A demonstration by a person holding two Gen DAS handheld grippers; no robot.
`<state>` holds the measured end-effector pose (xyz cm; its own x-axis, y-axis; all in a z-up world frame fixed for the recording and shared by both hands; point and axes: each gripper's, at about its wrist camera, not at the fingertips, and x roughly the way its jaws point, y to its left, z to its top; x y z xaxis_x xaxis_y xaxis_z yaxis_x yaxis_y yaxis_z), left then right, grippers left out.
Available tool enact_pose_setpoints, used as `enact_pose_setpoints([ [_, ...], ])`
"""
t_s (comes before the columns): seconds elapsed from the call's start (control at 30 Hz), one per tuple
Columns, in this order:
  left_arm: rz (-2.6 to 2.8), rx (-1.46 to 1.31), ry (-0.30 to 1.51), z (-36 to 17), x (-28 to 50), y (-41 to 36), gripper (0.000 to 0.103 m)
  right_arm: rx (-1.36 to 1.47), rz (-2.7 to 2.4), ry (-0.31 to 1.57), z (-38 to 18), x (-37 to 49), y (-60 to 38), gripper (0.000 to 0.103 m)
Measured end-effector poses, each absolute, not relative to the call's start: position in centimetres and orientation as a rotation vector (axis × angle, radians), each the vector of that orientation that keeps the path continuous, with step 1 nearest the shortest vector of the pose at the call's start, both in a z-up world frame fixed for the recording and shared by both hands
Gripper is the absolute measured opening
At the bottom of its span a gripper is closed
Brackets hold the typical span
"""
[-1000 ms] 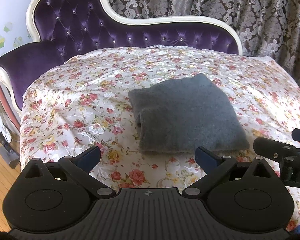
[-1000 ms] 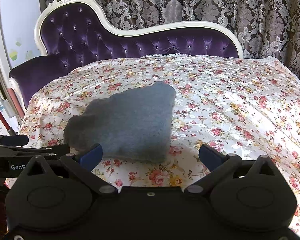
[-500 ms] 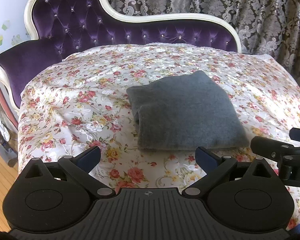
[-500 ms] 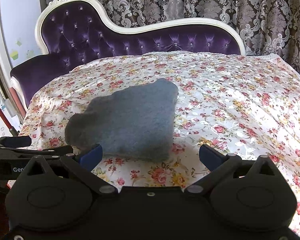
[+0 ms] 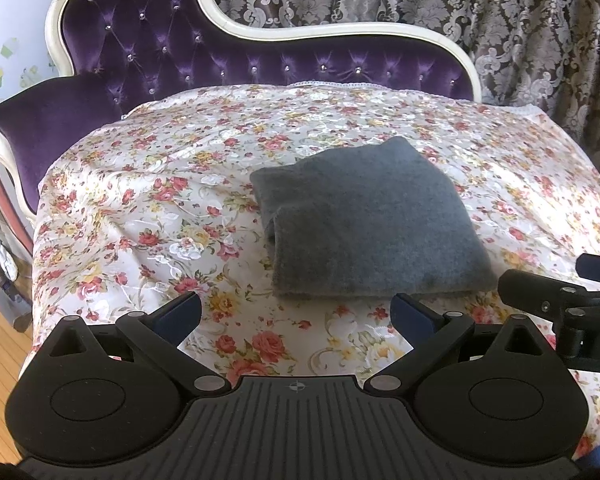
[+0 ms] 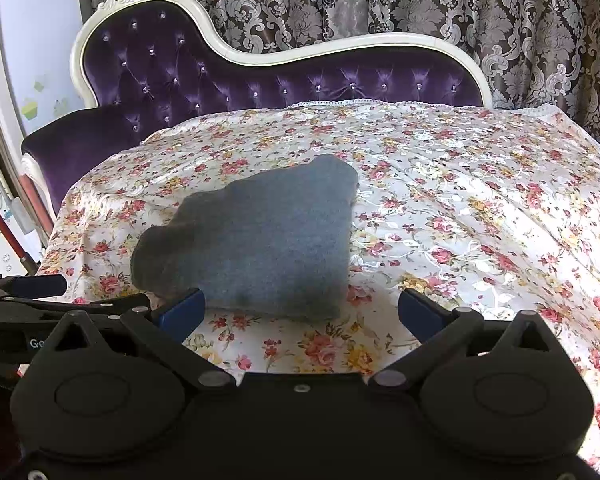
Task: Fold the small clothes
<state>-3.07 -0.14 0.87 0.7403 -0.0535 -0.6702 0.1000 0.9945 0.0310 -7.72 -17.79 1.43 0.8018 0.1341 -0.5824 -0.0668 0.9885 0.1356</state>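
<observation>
A grey garment (image 5: 370, 224), folded into a thick square, lies on the floral cover (image 5: 148, 200) of the sofa. It also shows in the right wrist view (image 6: 260, 244), left of centre. My left gripper (image 5: 296, 314) is open and empty, held just short of the garment's near edge. My right gripper (image 6: 300, 310) is open and empty, also just short of the near edge. Neither touches the cloth. The right gripper's body (image 5: 560, 300) shows at the right edge of the left wrist view, and the left gripper's body (image 6: 40, 304) at the left edge of the right wrist view.
A purple tufted backrest (image 5: 260, 64) with a cream frame rises behind the cover, with patterned curtains (image 6: 380, 0) behind it. Wooden floor (image 5: 0, 320) and a red pole (image 6: 4, 232) lie off the sofa's left end.
Both grippers have pulled back and risen slightly, so the garment sits a little further off. The garment itself has not moved. Both stay open.
</observation>
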Motion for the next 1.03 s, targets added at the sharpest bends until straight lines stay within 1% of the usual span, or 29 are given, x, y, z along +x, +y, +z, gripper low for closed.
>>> enact_pose_setpoints([
  [1.03, -0.092, 0.066, 0.740, 0.76, -2.93, -0.07, 0.102, 0.110, 0.119, 0.638, 1.37, -7.54, -17.64, 0.102],
])
